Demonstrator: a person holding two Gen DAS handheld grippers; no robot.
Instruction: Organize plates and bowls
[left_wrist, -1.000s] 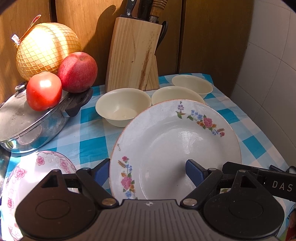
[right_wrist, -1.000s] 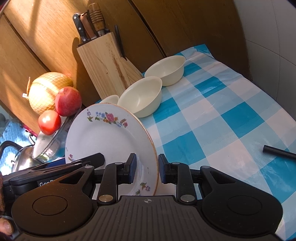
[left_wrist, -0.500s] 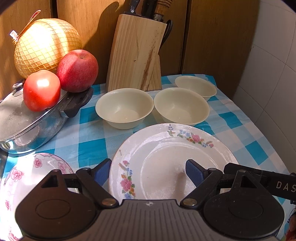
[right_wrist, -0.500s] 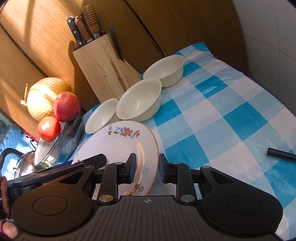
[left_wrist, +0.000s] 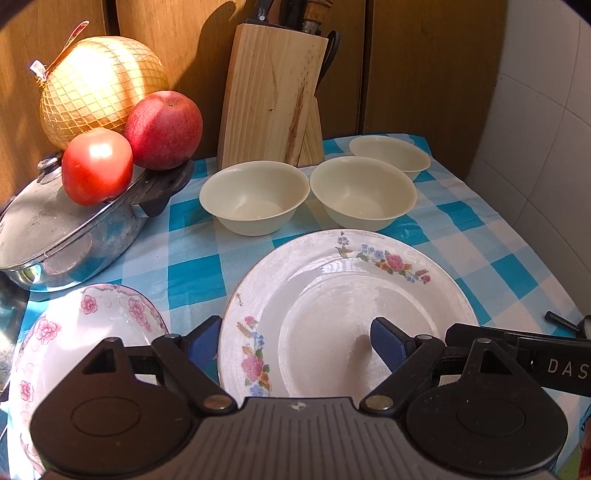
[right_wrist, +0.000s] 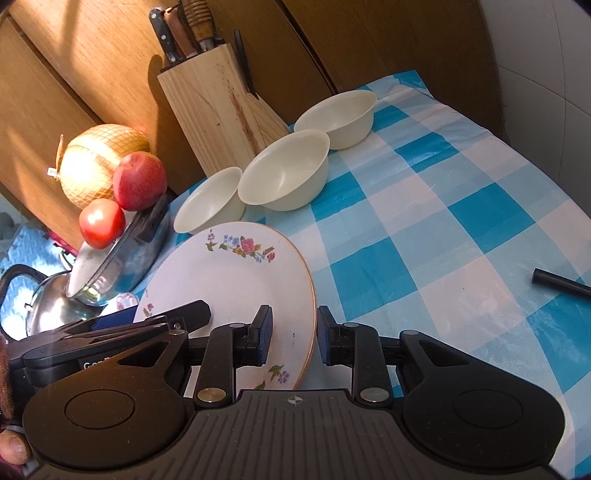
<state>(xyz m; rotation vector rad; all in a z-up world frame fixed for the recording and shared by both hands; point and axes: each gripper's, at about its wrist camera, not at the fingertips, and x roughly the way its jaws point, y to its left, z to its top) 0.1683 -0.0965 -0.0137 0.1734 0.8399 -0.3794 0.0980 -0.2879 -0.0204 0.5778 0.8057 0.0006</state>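
My right tongs (right_wrist: 293, 334) have parted, freeing the flowered plate (right_wrist: 236, 273), now flat on the table (right_wrist: 424, 221); left tongs (left_wrist: 291, 341) gape at its 6 o'clock rim.

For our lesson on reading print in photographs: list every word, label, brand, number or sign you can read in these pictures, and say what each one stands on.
"DAS": white letters on the black body of the right gripper, cut off by the picture's edge.
"Go": white letters on the black body of the left gripper, the rest hidden.
White tag on the netted fruit: too small to read.
Nothing readable on the plates, bowls or knife block.
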